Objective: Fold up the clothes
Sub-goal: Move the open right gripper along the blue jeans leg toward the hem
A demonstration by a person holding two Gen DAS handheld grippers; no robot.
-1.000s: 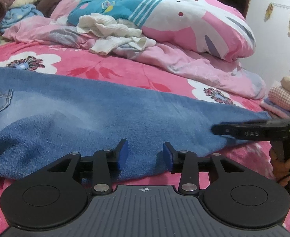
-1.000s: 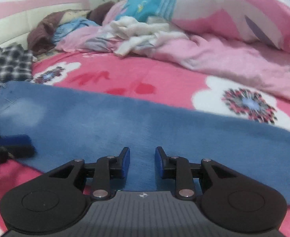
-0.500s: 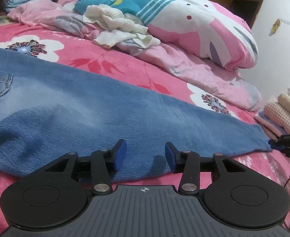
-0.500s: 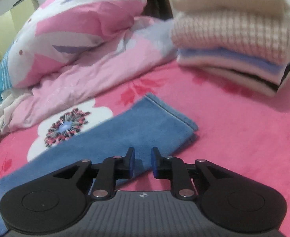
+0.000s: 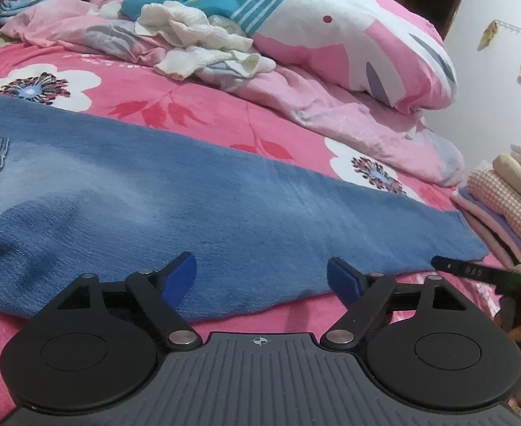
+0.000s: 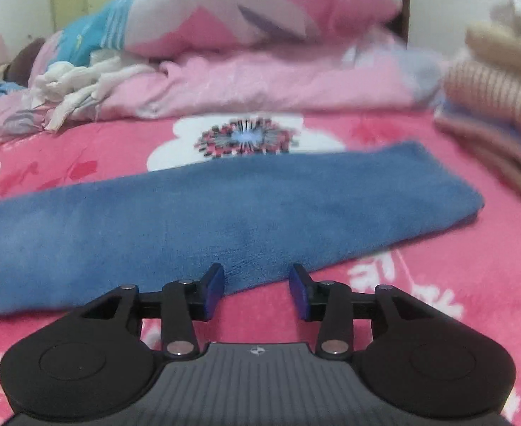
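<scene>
the blue jeans (image 5: 203, 195) lie flat and lengthwise across the pink flowered bed cover (image 5: 196, 106), waist and pocket toward the left edge of the left wrist view, leg hem reaching to the right, near the stack of folded clothes (image 5: 501, 195); in the right wrist view the same leg shows as a long blue band (image 6: 225, 206) with its hem end at the right, just short of that stack (image 6: 501, 106), which is blurred there; the left gripper (image 5: 261, 277) hovers over the near edge of the jeans with its jaws spread wide, having just been opening, nothing pinched between the blue pads (image 5: 178, 278); whether the pads brush the cloth below i cannot tell; the right gripper (image 6: 256, 289) sits at the near edge of the leg, jaws partly apart and also just been opening, pink cover showing in the gap and no cloth gripped; its black tip also juts in at the right edge of the left wrist view (image 5: 473, 269), close to the hem; behind the jeans lie a heaped pink duvet (image 5: 331, 106), a crumpled white garment (image 5: 196, 46) and a pink, white and teal pillow (image 5: 331, 28)
</scene>
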